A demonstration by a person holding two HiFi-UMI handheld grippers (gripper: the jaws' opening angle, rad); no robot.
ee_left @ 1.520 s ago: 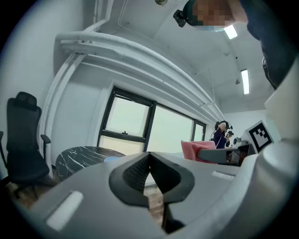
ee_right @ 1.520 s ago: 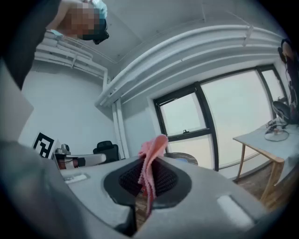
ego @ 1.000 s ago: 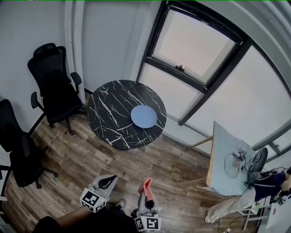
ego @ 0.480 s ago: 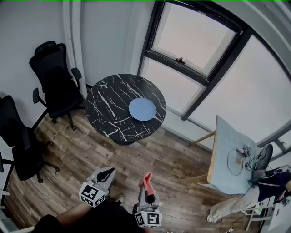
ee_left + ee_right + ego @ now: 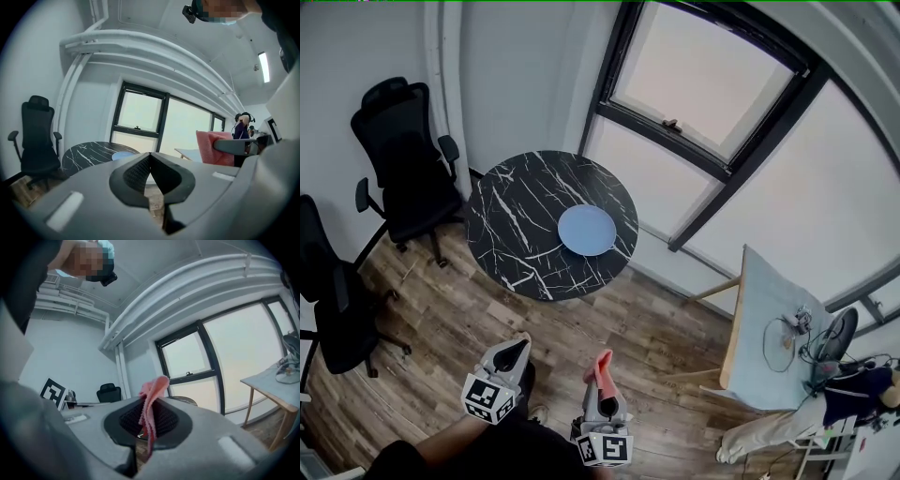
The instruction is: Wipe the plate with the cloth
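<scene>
A light blue plate (image 5: 586,230) lies on the right part of a round black marble table (image 5: 511,230) ahead of me; it shows small in the left gripper view as the plate (image 5: 123,155). My right gripper (image 5: 600,373) is shut on a pink cloth (image 5: 601,365), which sticks up between its jaws as the cloth (image 5: 151,405). My left gripper (image 5: 517,350) is shut with nothing between its jaws (image 5: 150,174). Both grippers hang over the wooden floor, well short of the table.
Two black office chairs (image 5: 398,150) (image 5: 328,300) stand left of the table by the wall. A large window (image 5: 703,94) runs behind it. A light wooden desk (image 5: 769,328) with cables stands at the right, a person (image 5: 825,403) beside it.
The table and plate have drifted slightly left and the view has shifted as I moved forward. Both grippers keep their state; the cloth stays clamped in the right one.
</scene>
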